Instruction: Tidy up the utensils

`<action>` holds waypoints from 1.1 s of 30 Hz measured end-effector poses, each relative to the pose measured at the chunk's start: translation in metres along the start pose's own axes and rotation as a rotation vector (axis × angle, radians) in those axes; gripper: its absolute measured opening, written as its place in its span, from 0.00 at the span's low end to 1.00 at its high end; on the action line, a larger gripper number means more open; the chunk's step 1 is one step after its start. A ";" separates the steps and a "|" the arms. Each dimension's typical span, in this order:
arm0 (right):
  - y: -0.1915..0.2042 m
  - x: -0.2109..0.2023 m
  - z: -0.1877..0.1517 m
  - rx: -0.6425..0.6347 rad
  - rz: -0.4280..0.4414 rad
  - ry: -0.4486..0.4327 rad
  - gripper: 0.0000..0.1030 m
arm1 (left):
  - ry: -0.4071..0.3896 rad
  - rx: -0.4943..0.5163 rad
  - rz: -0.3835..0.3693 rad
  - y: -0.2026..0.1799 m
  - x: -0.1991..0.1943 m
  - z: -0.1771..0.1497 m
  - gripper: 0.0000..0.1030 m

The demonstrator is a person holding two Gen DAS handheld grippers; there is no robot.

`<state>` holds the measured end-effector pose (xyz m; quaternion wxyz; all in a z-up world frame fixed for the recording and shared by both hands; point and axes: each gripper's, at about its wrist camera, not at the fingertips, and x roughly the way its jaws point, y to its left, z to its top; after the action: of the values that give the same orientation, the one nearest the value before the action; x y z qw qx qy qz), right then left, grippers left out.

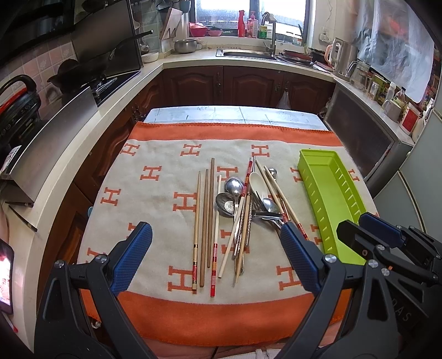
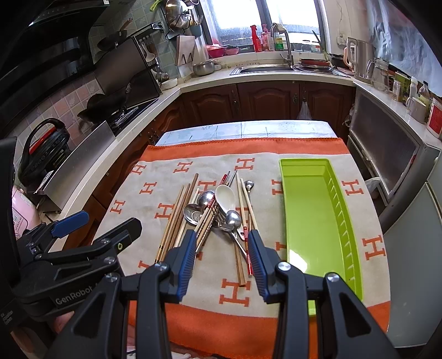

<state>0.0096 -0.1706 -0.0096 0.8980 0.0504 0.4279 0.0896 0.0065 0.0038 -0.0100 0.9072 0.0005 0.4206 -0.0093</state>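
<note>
left wrist view: left gripper (image 1: 215, 245) spread wide, holding nothing, above the near ends of the chopsticks (image 1: 205, 221). mixed pile of spoons (image 1: 232, 193) just at 3 o'clock of them. green tray (image 1: 328, 198) further toward 3 o'clock, bare, likely the sorting bin.

right wrist view: right gripper (image 2: 221, 248) half open, holding nothing, lined up over the pile (image 2: 221, 218). tray (image 2: 312, 221) at 3 o'clock, touching no utensil. blanket (image 2: 232, 292) under all, probably for cushioning.

1. The kitchen is lit by daylight from the window (image 1: 250, 16), which is blown out to white.
2. Straight lines are bent by fisheye distortion; corners are vignetted black.
3. Glare is seen on the green tray (image 2: 301, 259).
</note>
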 end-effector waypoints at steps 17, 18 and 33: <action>0.006 0.004 -0.005 0.002 0.000 0.011 0.37 | 0.005 -0.002 0.004 0.003 0.004 -0.001 0.90; 0.006 0.004 -0.006 0.002 0.000 0.012 0.37 | 0.004 -0.002 0.004 0.003 0.004 -0.002 0.90; 0.002 0.014 -0.004 0.015 0.015 0.047 0.37 | 0.034 -0.005 -0.032 0.008 0.025 -0.005 0.90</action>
<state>0.0153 -0.1661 -0.0222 0.8865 0.0583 0.4492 0.0940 0.0191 0.0114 -0.0327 0.8996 -0.0084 0.4361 -0.0229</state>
